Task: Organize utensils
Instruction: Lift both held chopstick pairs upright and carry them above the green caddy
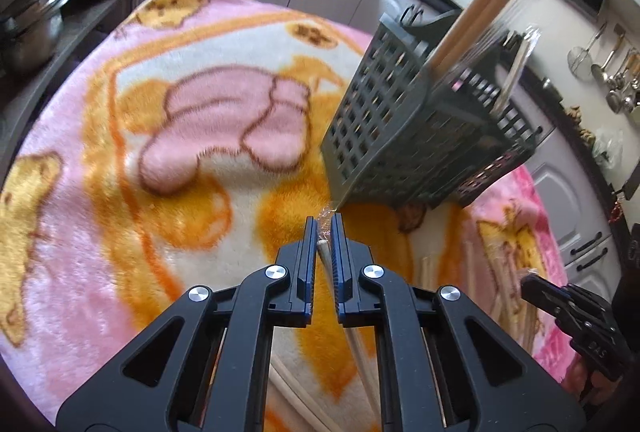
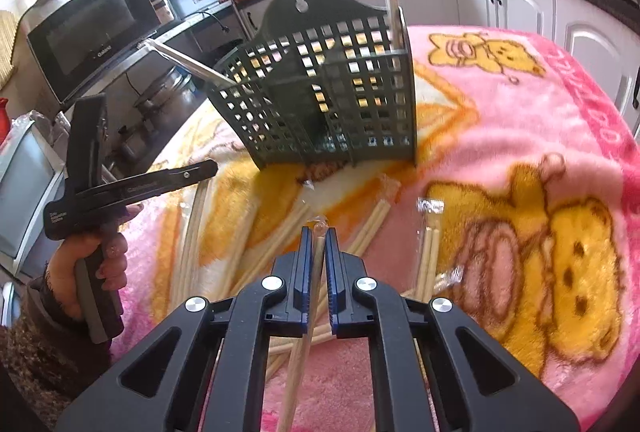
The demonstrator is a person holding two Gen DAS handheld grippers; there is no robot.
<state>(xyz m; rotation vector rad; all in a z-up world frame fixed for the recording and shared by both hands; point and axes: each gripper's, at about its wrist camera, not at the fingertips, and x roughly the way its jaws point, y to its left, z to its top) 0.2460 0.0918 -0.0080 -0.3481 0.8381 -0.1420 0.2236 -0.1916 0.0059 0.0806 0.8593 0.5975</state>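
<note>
Wrapped chopsticks are pinched by each closed hand-held gripper, left and right; slick cellophane could slip short of the caddy.

Left gripper: black frame, blue-edged pads, pointing toward 12 o'clock and tilted downward, jaws drawn nearly together and pressing on a wrapped pair of chopsticks. Right gripper: same build, same downward tilt, jaws likewise closed on one wrapped pair of chopsticks. Left hand: seen at 9 o'clock in the right wrist view, fingers wrapped round the gripper's handle, patterned sleeve at the wrist.
</note>
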